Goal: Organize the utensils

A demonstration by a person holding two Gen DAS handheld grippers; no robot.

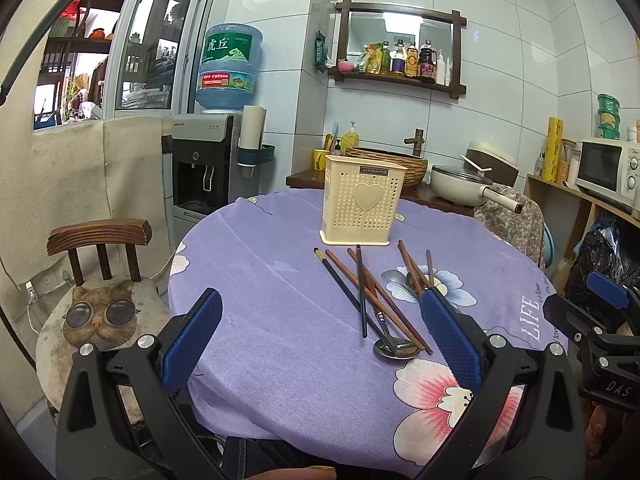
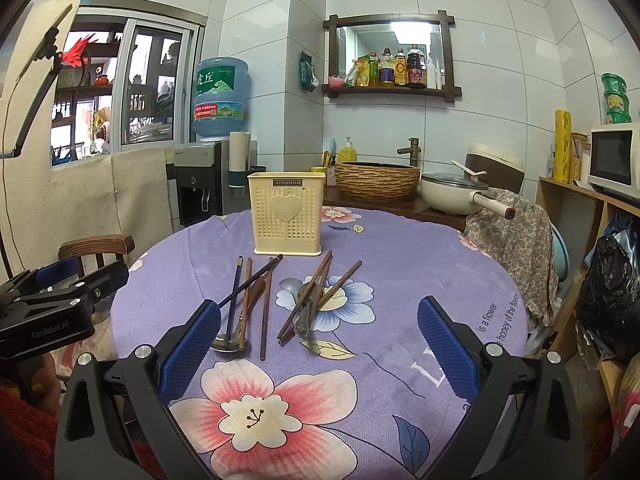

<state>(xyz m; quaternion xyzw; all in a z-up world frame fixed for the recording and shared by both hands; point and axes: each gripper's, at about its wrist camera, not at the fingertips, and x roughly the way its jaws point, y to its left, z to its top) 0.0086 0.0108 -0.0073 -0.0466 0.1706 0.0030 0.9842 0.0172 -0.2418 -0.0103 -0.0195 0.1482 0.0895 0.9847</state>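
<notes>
Left wrist view: left gripper [image 1: 322, 314] jaws wide apart, nothing between them, hovering over the near edge of the round bench [image 1: 256, 280] with its purple flowered cloth. Cream utensil holder [image 1: 362, 206] with a heart on the front stands upright toward the far side of the bench. Just in front of it lie loose chopsticks [image 1: 374, 300], brown and dark ones crossing each other, with a metal spoon [image 1: 394, 348] at their near end. A second small group of chopsticks [image 1: 414, 268] sits to the right, partly hidden behind the right fingertip. Right gripper [image 1: 600, 312] shows at the right frame edge, off the bench. Wooden chair [image 1: 100, 248] with a cat cushion stands left of the bench. Right wrist view: right gripper [image 2: 320, 320] jaws also wide apart and empty, above the near part of the bench [image 2: 420, 264]. Holder [image 2: 286, 214] upright at the far left-centre. Two heaps in front of it: left heap of chopsticks [image 2: 264, 300] with a spoon [image 2: 226, 342], right heap [image 2: 316, 300] on the blue flower print with another spoon [image 2: 290, 284] under it. Left gripper [image 2: 60, 296] visible at the left edge; cannot tell its opening from here.
</notes>
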